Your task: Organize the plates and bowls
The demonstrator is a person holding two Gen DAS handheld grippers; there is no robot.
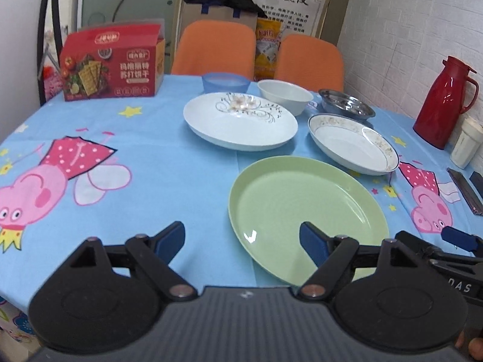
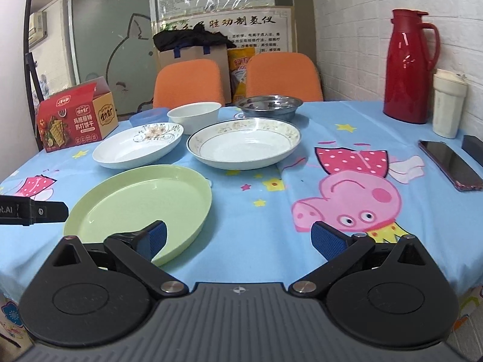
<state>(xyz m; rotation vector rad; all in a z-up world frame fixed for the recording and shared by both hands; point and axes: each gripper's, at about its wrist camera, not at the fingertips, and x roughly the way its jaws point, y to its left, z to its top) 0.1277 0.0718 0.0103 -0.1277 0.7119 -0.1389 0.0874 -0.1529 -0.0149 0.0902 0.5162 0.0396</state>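
A green plate [image 1: 308, 208] lies nearest on the blue cartoon tablecloth [image 1: 145, 138]; it also shows in the right wrist view [image 2: 142, 199]. Behind it stand a white flower-print plate [image 1: 240, 120] [image 2: 137, 147], a gold-rimmed white plate [image 1: 351, 143] [image 2: 244, 143], a white bowl [image 1: 285, 95] [image 2: 194, 116], a steel bowl [image 1: 345, 105] [image 2: 268, 107] and a blue plastic bowl [image 1: 225, 81] [image 2: 148, 116]. My left gripper [image 1: 241, 244] is open and empty, just left of the green plate's near rim. My right gripper [image 2: 238, 239] is open and empty, just right of that plate.
A red cracker box [image 1: 113, 65] stands at the back left. A red thermos [image 2: 412, 66] and a white cup [image 2: 448, 104] stand at the right by the wall, with a phone [image 2: 451, 164] lying near them. Two orange chairs [image 2: 188, 83] stand behind the table.
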